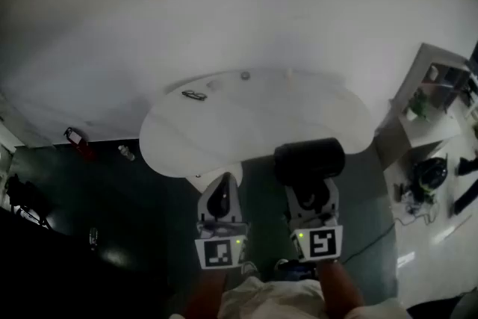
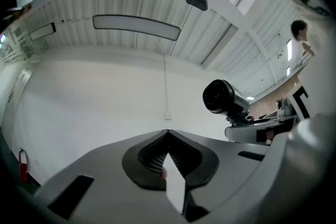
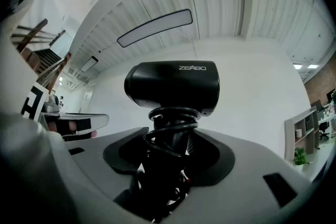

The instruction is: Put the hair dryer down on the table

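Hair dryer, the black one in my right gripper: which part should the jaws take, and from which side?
Take the hair dryer by its handle, coming up from the handle's free end, as the right gripper does now. The handle is the slim, straight part. The barrel is wide and round and would likely slip. Close over the cord coiled round the handle.

Matt plastic hair dryer (image 3: 173, 86), smooth table (image 1: 224, 132)
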Tool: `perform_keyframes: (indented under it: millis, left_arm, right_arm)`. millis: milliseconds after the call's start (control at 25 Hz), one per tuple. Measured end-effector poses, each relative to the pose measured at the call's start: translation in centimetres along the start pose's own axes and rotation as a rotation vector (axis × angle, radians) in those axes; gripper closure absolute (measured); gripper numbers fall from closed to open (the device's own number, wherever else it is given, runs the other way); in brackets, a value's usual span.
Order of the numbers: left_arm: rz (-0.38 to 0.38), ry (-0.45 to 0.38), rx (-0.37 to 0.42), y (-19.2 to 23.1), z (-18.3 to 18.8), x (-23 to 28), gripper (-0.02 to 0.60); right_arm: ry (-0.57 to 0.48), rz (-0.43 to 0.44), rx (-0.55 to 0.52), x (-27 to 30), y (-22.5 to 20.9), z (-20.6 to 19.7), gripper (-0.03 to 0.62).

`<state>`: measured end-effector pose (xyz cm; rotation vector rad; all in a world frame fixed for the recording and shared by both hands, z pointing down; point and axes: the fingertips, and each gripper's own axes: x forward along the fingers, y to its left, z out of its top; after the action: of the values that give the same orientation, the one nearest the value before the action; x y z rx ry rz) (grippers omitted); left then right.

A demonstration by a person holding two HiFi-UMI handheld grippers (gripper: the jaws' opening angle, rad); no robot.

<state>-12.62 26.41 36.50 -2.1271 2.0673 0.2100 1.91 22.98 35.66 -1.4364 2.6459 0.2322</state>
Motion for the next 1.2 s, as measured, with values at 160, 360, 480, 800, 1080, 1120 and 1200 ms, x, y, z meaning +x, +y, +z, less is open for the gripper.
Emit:
perform_keyframes:
  millis: [160, 360, 480, 800, 1080, 1120, 1200]
  left_arm:
    - [-0.002, 0.000, -0.014, -0.1, -0.1, 0.2, 0.581]
    - [-0.019, 0.009, -0.021, -0.5, -0.5, 0.3, 0.581]
    - [-0.028, 0.010, -0.031, -0.6, -0.8, 0.5, 0.581]
    - [-0.064, 0.016, -0.035, -0.8, -1.3, 0.9, 0.581]
    - [-0.119, 0.030, -0.049, 0.0, -2.1, 2.2, 0.581]
    - [-0.128, 0.034, -0.055, 0.0, -2.2, 2.3, 0.581]
    - [-0.148, 0.038, -0.064, -0.2, -2.5, 2.5, 0.581]
  right_arm:
    - [0.005, 0.001, -0.006, 0.1, 0.0, -0.1, 0.359]
    - [0.013, -0.003, -0.014, 0.0, -0.2, -0.4, 0.359]
    - [0.008, -0.006, -0.021, 0.1, -0.2, -0.4, 0.359]
    - [0.026, -0.043, -0.016, 0.1, -0.3, -0.9, 0.359]
    - [0.052, -0.092, -0.027, 1.1, -0.1, -1.5, 0.359]
    - [0.057, -0.100, -0.027, 1.1, -0.1, -1.6, 0.359]
    - [0.059, -0.116, -0.033, 1.0, -0.1, -1.6, 0.359]
